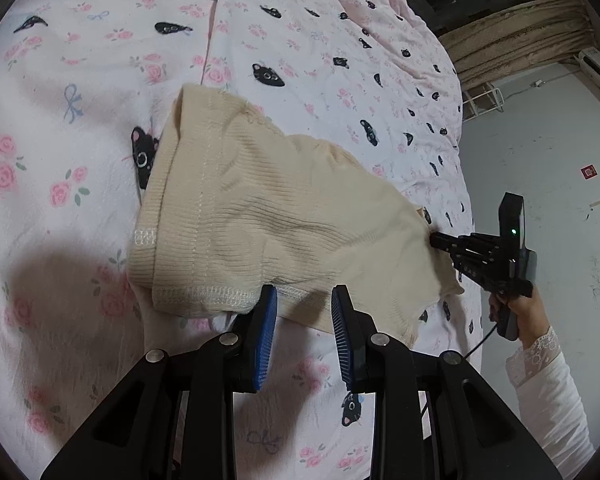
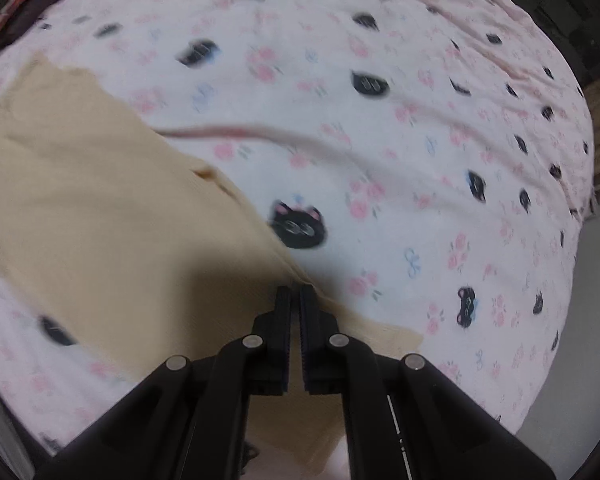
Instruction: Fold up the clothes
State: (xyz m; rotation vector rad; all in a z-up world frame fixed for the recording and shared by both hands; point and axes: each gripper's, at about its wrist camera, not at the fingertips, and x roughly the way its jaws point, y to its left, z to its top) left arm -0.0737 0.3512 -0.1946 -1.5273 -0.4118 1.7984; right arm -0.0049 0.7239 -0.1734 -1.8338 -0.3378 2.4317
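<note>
A cream ribbed knit garment (image 1: 268,216) lies spread on a bed sheet (image 1: 80,60) that is pink and white with roses and black cat faces. The right gripper (image 2: 296,294) has its jaws pressed almost together on the garment's edge, pinching the cloth. The left gripper (image 1: 304,300) sits at the near hem with its blue pads (image 1: 266,336) wide apart, holding nothing. A hand (image 1: 516,308) in a white lacy sleeve (image 1: 548,392) grips the right tool's handle.
</note>
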